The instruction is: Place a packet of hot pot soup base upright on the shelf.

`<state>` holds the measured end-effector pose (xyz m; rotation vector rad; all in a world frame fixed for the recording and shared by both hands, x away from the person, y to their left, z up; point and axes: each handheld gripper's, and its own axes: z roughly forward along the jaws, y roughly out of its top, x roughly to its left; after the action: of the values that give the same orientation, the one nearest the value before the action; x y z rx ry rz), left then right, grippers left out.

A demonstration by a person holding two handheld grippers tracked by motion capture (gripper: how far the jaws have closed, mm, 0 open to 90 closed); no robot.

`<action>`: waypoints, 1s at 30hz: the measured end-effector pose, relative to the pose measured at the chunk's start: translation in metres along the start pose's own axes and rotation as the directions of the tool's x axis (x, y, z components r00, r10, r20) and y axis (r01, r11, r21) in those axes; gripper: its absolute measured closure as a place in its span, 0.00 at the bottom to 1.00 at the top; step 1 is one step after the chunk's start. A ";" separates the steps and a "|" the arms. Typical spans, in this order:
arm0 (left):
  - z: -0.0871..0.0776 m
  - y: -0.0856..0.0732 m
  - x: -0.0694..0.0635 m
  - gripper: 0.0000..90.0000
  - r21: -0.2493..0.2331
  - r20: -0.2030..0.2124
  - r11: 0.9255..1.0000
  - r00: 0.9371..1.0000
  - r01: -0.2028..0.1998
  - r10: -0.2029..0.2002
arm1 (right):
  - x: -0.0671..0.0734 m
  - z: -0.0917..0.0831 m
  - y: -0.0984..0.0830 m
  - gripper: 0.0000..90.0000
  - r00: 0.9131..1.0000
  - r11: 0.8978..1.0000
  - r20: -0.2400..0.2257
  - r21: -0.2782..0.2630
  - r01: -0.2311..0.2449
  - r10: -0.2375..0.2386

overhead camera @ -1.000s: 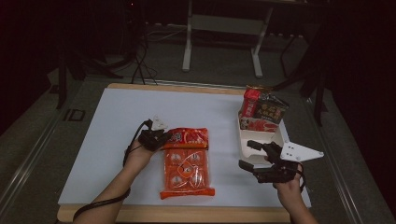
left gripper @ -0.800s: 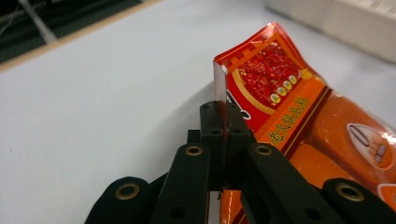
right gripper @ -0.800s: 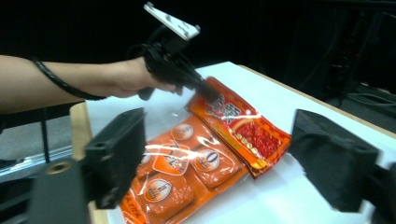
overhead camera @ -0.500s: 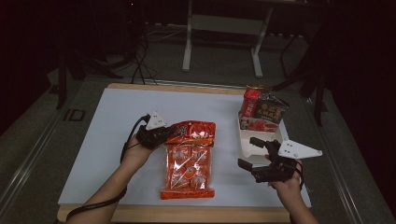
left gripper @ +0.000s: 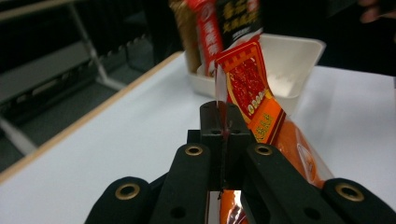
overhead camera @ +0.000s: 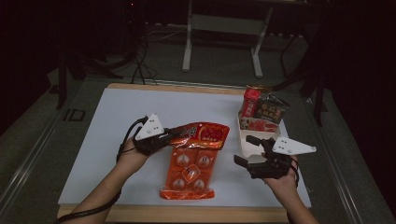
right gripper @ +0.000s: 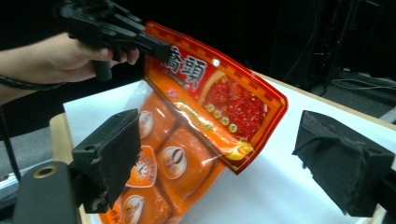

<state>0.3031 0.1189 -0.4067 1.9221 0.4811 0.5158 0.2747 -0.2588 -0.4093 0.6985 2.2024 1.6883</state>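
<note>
Two grippers are at work, one in each of my hands, and the job looks barely past its start. My left gripper (overhead camera: pixel 173 135) has its jaws clamped tight on the top corner of the orange snack bag (overhead camera: pixel 194 158), pinching the printed header so that end stands up off the white table (overhead camera: pixel 112 121) while the lower end of the bag rests on the surface below and toward me. My right gripper (overhead camera: pixel 247 150), off to the bag's far side from my left, has just been opening and closing a little and now stands wide with nothing between its pads; the bag sits ahead of it, apart from both pads. Just beyond my right gripper is the white tray (overhead camera: pixel 243 137) already holding upright packets (overhead camera: pixel 261 108). Judging by that, what's left is getting this bag fully lifted and carried over into the tray.
</note>
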 end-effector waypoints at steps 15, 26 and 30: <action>-0.023 -0.003 -0.012 1.00 -0.131 0.135 0.991 0.989 -0.040 0.058 | -0.009 0.038 0.000 0.30 0.999 0.999 -0.036 0.045 -0.016 0.018; -0.030 -0.015 -0.011 1.00 -0.168 0.144 0.986 0.988 -0.023 0.048 | 0.000 0.072 -0.007 0.68 0.988 0.995 -0.153 0.100 0.016 -0.001; -0.032 -0.020 -0.009 1.00 -0.169 0.135 0.986 0.990 -0.003 0.027 | 0.006 0.076 -0.006 0.93 0.985 0.991 -0.167 0.118 0.061 -0.041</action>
<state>0.2757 0.1449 -0.4145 1.7856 0.3238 0.4169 0.3055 -0.1942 -0.4355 0.5442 2.4326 1.6499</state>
